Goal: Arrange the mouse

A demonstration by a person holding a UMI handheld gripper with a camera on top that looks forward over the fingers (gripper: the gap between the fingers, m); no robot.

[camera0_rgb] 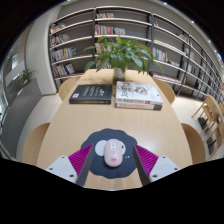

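A small white and pink mouse [114, 153] lies on a dark round mouse mat [110, 159] on the light wooden table [70, 125]. My gripper [113, 161] is open. Its two fingers with magenta pads [85, 160] stand at either side of the mouse, with a gap at each side. The mouse rests on the mat between the fingers.
Beyond the mat lie a dark book [92, 94] and a white book [137, 95] side by side. A potted green plant [122, 52] stands at the table's far end. Bookshelves [75, 40] line the back wall. A wooden chair [209, 118] stands at the right.
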